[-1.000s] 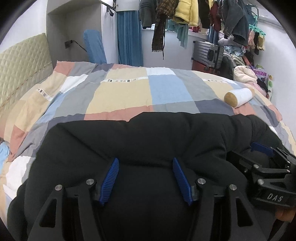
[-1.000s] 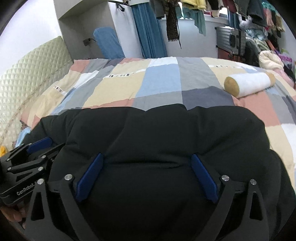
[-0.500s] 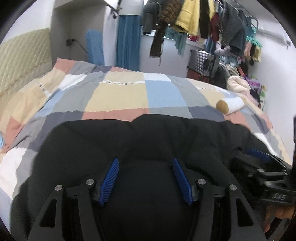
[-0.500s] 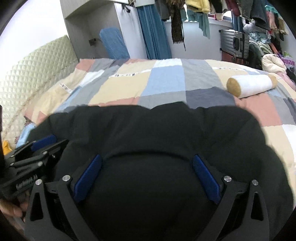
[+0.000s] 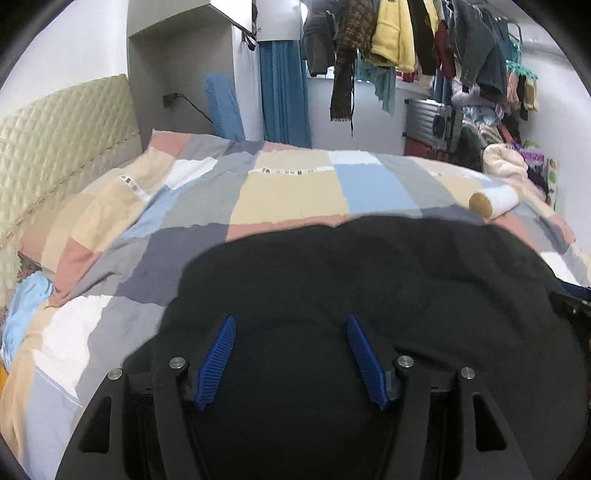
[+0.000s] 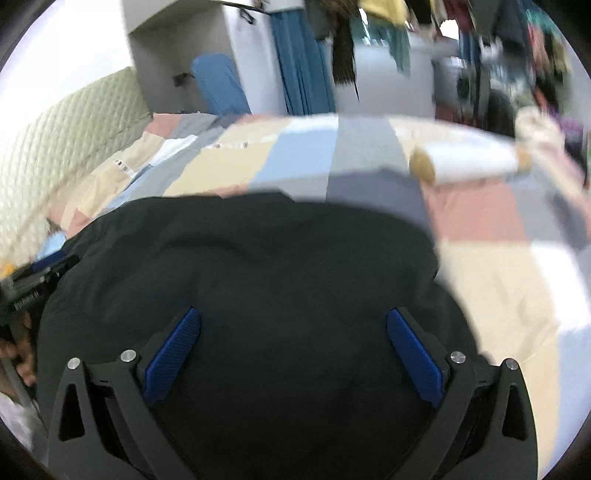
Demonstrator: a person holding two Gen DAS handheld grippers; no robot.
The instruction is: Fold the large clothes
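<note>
A large black padded garment (image 5: 369, 280) lies bunched on the patchwork bed cover (image 5: 288, 192); it also fills the right wrist view (image 6: 258, 266). My left gripper (image 5: 290, 328) has its jaws apart with thick black fabric bulging between the blue pads (image 5: 218, 354). My right gripper (image 6: 291, 325) also stands wide with the garment between its pads (image 6: 413, 350). The left gripper shows at the left edge of the right wrist view (image 6: 33, 284). The right gripper peeks in at the right edge of the left wrist view (image 5: 570, 299). The right wrist view is motion-blurred.
A white rolled bolster (image 5: 493, 201) lies on the bed's far right. A quilted headboard (image 5: 55, 147) runs along the left. Hanging clothes (image 5: 406, 33) and a suitcase (image 5: 432, 122) stand beyond the bed. A light blue cloth (image 5: 22, 310) lies at the left edge.
Both grippers have risen and swung right with the garment; more bed cover shows on the left, and the garment's bulk has shifted right. Jaw widths look unchanged.
</note>
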